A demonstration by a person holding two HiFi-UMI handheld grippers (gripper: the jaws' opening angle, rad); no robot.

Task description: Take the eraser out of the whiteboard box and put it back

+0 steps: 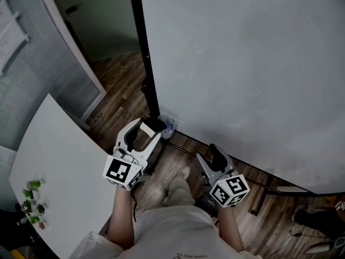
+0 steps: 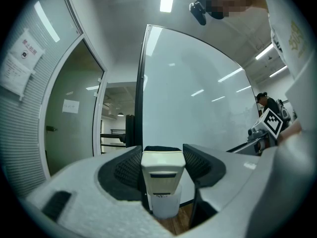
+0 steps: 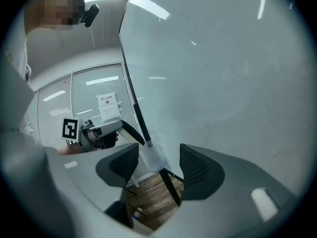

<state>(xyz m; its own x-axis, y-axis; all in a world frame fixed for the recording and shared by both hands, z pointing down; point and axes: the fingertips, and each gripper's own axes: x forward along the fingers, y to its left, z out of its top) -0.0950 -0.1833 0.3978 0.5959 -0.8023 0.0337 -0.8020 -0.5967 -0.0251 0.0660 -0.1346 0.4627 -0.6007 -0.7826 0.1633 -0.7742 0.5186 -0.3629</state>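
we note left gripper (image 2: 162, 157) clamped on cream plastic block eraser (image 2: 162, 175) by white whiteboard's (image 1: 242, 63) lower corner, right gripper (image 3: 159, 166) jaws apart.

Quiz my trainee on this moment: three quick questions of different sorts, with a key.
1. True or false: the left gripper is shut on the eraser.
2. What does the right gripper hold between its jaws? A) the eraser B) nothing, they stand apart C) a marker
3. Fill in: in the head view, the whiteboard box sits at the lower ___ corner of the whiteboard.
Key: 1 true; 2 B; 3 left.
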